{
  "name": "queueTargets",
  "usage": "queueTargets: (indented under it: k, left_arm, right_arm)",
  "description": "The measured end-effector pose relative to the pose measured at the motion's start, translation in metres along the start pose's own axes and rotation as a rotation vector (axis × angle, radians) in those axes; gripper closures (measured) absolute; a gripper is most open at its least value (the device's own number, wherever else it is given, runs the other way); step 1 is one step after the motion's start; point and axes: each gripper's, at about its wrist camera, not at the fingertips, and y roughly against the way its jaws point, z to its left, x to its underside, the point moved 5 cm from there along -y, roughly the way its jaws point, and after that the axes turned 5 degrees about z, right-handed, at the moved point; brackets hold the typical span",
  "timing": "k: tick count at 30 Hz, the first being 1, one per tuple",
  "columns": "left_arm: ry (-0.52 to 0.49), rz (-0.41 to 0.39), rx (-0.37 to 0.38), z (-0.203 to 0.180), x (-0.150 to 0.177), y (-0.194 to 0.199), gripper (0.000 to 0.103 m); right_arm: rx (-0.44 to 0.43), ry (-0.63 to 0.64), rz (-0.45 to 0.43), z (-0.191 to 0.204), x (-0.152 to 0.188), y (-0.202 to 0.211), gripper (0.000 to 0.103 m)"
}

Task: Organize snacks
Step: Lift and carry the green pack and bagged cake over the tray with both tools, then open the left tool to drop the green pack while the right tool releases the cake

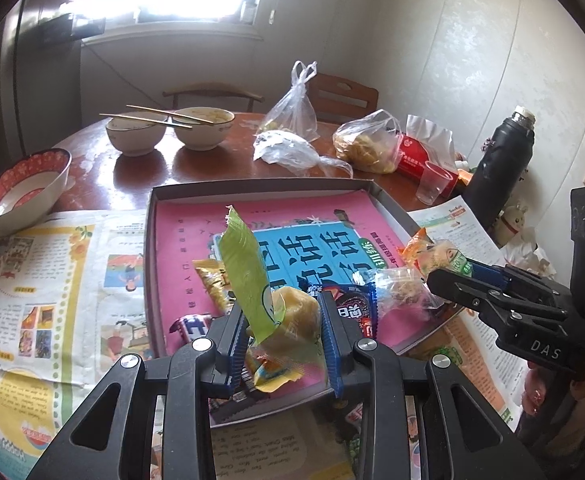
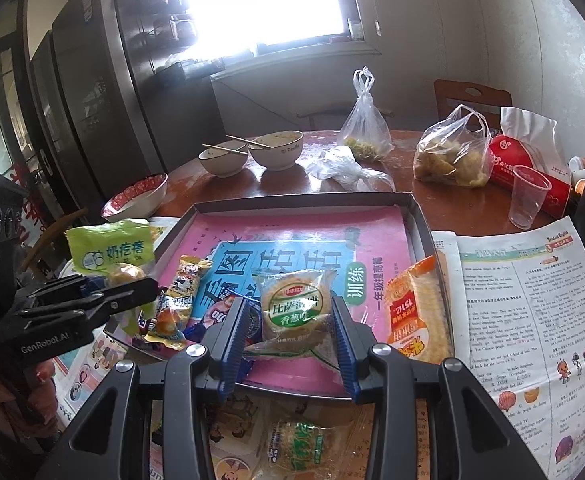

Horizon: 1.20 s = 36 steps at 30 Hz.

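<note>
My left gripper [image 1: 282, 308] is shut on a green-wrapped packet [image 1: 248, 276] with a yellow pastry inside, held over the near left part of the grey box tray [image 1: 252, 189]. My right gripper [image 2: 289, 305] is shut on a round biscuit packet with a green label [image 2: 296, 308], over the tray's [image 2: 304, 200] near edge. Each gripper shows in the other view: the right gripper [image 1: 448, 276] at the right, the left gripper [image 2: 140, 285] with its green packet [image 2: 112, 252] at the left. An orange packet [image 2: 416, 312], a yellow packet [image 2: 184, 280] and a dark packet [image 1: 352, 312] lie in the tray on a pink book.
Newspaper [image 2: 532, 300] covers the near table around the tray. Behind stand two bowls with chopsticks [image 1: 172, 128], a red-patterned bowl [image 1: 24, 188], plastic bags [image 1: 368, 144], a red tissue box [image 2: 532, 172], a clear cup [image 2: 528, 196] and a black flask [image 1: 504, 160]. Another biscuit packet [image 2: 304, 444] lies before the tray.
</note>
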Motion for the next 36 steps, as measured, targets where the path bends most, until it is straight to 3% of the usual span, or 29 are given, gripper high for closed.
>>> queueTargets:
  k: [36]
  left_arm:
    - [-0.021,0.064,-0.014,-0.007,0.001,-0.039,0.069]
  right_arm:
    - [0.008,0.074,0.088,0.020,0.011,-0.035,0.062]
